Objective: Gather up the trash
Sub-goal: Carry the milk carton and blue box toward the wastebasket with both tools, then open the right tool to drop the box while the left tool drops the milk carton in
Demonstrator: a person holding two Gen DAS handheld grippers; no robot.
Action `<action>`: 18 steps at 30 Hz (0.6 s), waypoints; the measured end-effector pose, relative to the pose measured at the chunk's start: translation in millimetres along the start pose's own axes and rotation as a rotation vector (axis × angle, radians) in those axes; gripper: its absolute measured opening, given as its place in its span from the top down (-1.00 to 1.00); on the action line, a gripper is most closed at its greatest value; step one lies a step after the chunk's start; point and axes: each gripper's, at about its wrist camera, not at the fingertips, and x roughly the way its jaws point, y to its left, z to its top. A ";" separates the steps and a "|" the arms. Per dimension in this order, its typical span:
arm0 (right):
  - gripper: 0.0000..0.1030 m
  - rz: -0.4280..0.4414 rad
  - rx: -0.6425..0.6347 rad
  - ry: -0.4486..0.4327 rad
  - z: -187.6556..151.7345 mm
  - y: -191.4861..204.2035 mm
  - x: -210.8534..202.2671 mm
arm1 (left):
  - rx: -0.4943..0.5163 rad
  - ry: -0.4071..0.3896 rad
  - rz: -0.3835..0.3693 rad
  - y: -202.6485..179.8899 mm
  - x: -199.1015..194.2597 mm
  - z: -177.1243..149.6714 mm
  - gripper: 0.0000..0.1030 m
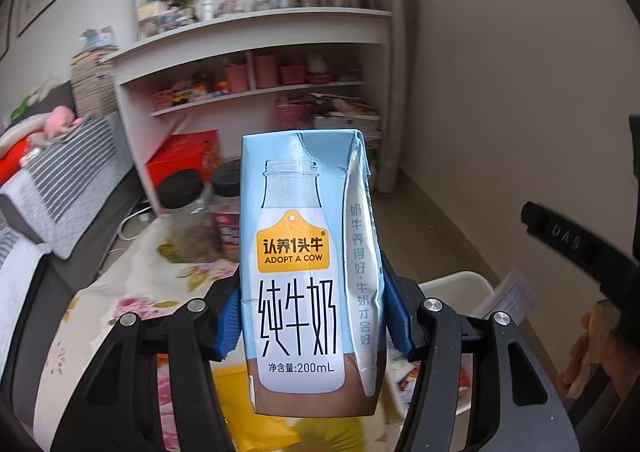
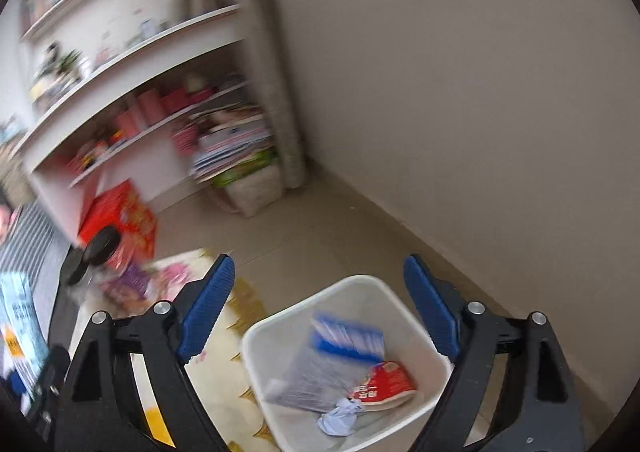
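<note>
A light blue milk carton stands upright between the blue pads of my left gripper, which is shut on it. The same carton shows at the left edge of the right wrist view. My right gripper is open above a white bin with nothing between its fingers. Inside the bin lie a blurred blue-and-white package, a grey wrapper, a red packet and a crumpled pale blue scrap. The bin's rim also shows right of the carton, beside the right gripper's black body.
A table with a floral cloth carries two black-lidded jars. Behind it are a white shelf unit, a red box and striped bedding. A bare wall and tiled floor border the bin.
</note>
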 end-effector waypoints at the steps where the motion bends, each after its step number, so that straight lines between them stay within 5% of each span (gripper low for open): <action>1: -0.62 -0.007 0.028 0.001 2.9 -9.9 0.5 | 0.008 0.002 -0.010 -7.2 2.4 0.6 -0.11; 14: -0.70 -0.107 0.234 -0.055 21.1 -99.3 -18.5 | 0.112 0.084 -0.155 -101.1 38.8 6.0 -0.14; 16: -0.70 -0.114 0.241 -0.067 22.2 -103.6 -22.2 | 0.131 0.120 -0.178 -118.3 44.7 4.1 -0.43; 18: -0.71 -0.116 0.243 -0.075 22.1 -105.6 -24.7 | 0.122 0.130 -0.186 -124.5 45.8 2.5 -0.48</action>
